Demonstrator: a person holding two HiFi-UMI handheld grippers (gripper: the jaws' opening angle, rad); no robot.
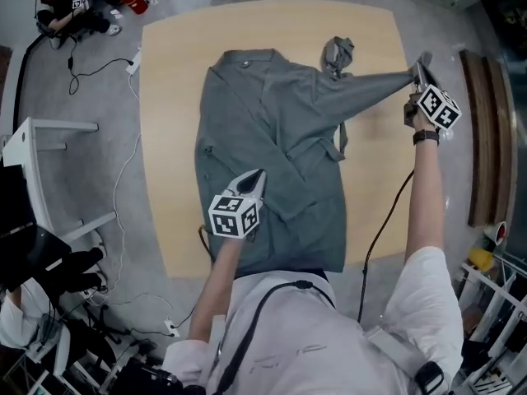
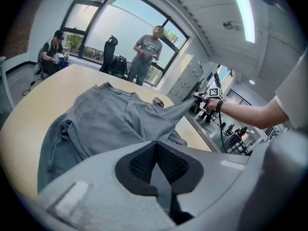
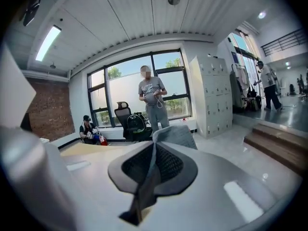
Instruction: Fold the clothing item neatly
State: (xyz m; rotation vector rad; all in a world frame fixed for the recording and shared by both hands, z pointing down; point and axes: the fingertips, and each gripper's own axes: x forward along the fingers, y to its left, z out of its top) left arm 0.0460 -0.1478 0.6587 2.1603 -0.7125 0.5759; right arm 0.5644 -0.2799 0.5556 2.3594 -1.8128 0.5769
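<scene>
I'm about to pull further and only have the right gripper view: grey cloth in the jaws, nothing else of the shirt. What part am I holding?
Observer: The right gripper is shut on the end of a sleeve, which is stretched out sideways from the shirt.
Operator: Is the body on the table?
Observer: Yes, it lies spread on the table, collar toward the far side.
Operator: And the left gripper?
Observer: The left gripper is over the shirt's middle with its jaws together. I cannot tell whether it pinches any cloth.
</scene>
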